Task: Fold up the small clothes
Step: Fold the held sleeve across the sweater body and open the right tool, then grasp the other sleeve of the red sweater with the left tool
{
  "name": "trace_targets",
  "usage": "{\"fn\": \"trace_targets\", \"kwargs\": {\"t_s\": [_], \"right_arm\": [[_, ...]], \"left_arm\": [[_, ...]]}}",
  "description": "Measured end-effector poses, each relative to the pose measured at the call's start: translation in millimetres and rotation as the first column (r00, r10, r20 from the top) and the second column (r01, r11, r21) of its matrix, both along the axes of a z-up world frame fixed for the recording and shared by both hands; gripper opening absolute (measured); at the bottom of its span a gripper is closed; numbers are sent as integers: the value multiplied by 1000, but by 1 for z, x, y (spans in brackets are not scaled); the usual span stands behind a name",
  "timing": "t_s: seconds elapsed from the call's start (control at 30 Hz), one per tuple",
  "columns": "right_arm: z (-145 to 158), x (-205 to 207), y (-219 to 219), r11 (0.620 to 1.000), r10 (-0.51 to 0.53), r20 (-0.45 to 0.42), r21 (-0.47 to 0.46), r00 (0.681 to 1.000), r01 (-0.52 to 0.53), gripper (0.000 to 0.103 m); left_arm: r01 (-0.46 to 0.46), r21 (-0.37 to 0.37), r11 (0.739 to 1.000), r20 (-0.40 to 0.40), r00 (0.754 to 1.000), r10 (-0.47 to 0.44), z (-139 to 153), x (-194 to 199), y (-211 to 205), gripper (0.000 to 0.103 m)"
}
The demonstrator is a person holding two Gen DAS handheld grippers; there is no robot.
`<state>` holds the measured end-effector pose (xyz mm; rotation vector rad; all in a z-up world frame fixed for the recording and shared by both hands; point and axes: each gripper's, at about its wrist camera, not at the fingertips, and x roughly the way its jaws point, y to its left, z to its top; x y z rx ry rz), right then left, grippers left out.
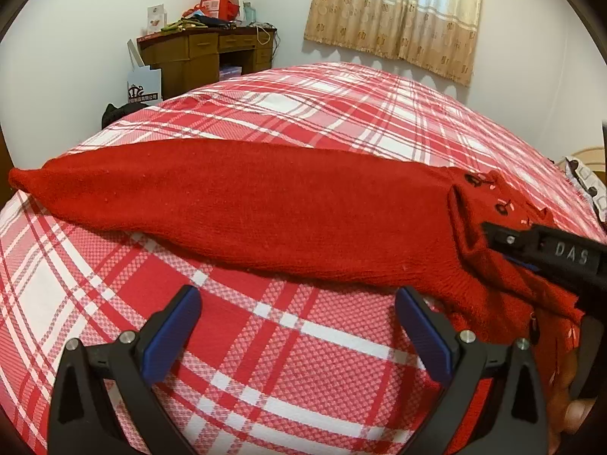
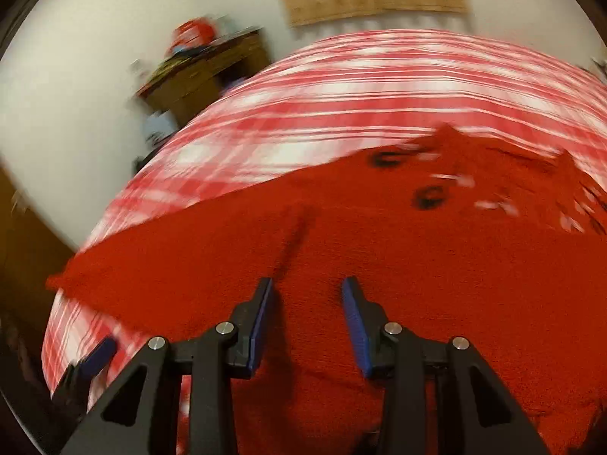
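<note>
One red sweater, two tongs

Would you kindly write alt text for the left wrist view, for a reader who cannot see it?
A red knitted garment lies stretched across a red-and-white plaid bedspread. The left hand-held gripper hovers open just short of it, while the right hand-held gripper reaches onto its buttoned end. A cluttered wooden desk and a curtain stand behind.

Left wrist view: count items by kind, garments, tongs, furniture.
Garments: 1, the red knit sweater lying on the plaid bedspread.
Tongs: 2, left tongs open over the bedspread, right tongs at the sweater's right end.
Furniture: 2, bed and wooden desk.
Total: 5.
</note>
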<state>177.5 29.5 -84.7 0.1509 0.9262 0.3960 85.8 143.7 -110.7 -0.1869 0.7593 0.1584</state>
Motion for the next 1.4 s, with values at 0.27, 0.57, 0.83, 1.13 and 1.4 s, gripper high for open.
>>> {"fn": "trace_targets", "kwargs": {"t_s": [0.27,0.57,0.83,1.13,1.4], "right_arm": [[51,-29,-114,963,-268,121,23,956,267,39],[13,-64,-263,765,-630,33,-147,776,627,39],[7,-75,-251,766,-611,97,-177,785,618,41],[3,-81,-265,781,-614,94,-64,783,621,51],[3,-77,-256,780,-606,106,-119,788,615,58]], "left_arm": [[-3,28,1000,-17,1000,3,0,1,-3,103],[-8,51,999,-28,1000,9,-2,3,-7,103],[-8,59,998,-51,999,11,-1,5,-8,103],[-150,-65,986,-21,989,149,24,-21,48,103],[-420,-223,880,74,893,445,52,-47,178,103]]}}
